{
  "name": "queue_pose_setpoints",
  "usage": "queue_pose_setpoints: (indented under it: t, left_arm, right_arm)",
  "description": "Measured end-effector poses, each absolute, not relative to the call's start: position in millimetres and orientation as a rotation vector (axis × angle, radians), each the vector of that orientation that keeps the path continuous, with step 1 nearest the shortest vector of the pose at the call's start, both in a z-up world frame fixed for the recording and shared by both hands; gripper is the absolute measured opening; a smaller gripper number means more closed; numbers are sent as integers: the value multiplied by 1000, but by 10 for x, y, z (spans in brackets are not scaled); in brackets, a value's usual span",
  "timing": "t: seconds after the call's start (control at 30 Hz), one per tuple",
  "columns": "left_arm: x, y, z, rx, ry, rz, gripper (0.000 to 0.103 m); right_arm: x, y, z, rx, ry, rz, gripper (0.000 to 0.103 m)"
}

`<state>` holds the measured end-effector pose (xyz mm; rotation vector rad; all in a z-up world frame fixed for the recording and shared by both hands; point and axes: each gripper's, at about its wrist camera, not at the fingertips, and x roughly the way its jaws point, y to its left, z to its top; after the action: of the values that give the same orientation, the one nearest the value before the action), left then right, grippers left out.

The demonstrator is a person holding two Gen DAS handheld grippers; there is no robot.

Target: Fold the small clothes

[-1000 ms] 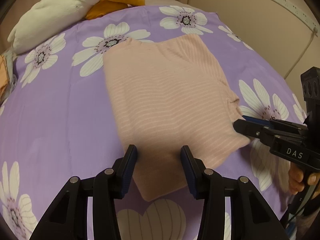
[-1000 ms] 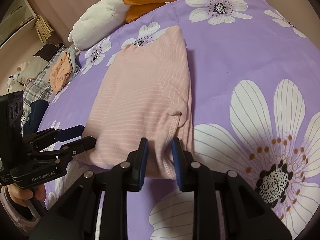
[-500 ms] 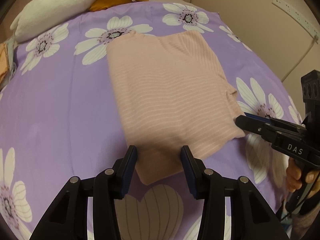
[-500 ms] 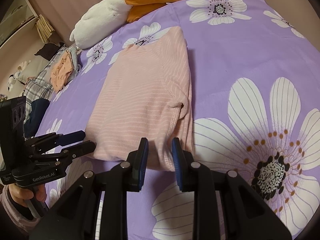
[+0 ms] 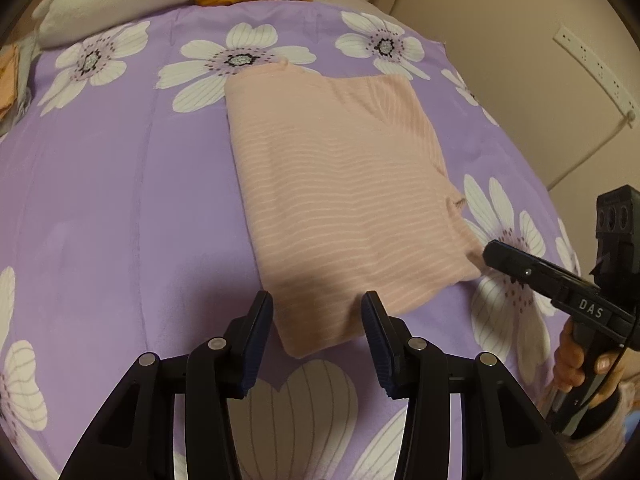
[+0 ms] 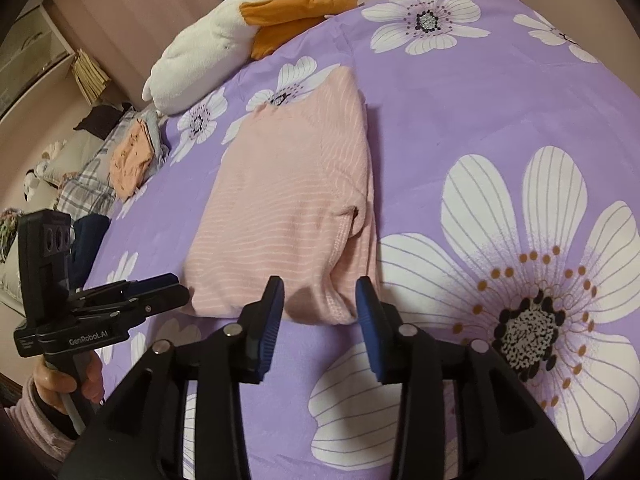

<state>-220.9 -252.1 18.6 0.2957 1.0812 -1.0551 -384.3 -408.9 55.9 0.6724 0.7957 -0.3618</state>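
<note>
A pink striped garment (image 5: 340,200) lies folded into a rough rectangle on the purple flowered bedsheet (image 5: 120,200); it also shows in the right wrist view (image 6: 288,216). My left gripper (image 5: 317,312) is open, its fingers either side of the garment's near corner, holding nothing. My right gripper (image 6: 319,300) is open over the garment's near edge, where a sleeve seam and hem show. Each gripper shows in the other's view, the right one (image 5: 500,256) at the garment's right corner, the left one (image 6: 168,292) at its left corner.
A white and orange plush toy (image 6: 240,36) lies at the far edge of the bed. A pile of other clothes (image 6: 120,160) sits off the left side. A beige wall with a white power strip (image 5: 592,68) is to the right.
Both grippers have drawn back toward the garment's near edge. My right gripper's jaws have opened wider. The garment lies flat and still.
</note>
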Motion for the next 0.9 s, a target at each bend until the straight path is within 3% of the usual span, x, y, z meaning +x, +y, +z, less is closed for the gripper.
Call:
queue_pose_setpoints:
  t: [0.3, 0.9]
  left_arm:
    - [-2120, -2476, 205, 254, 1092, -1042, 46]
    - [-1732, -2603, 123, 147, 1175, -1039, 46]
  right_arm:
    - [-3872, -4193, 552, 731, 776, -371, 55]
    - [-3584, -4497, 497, 772, 782, -345, 65]
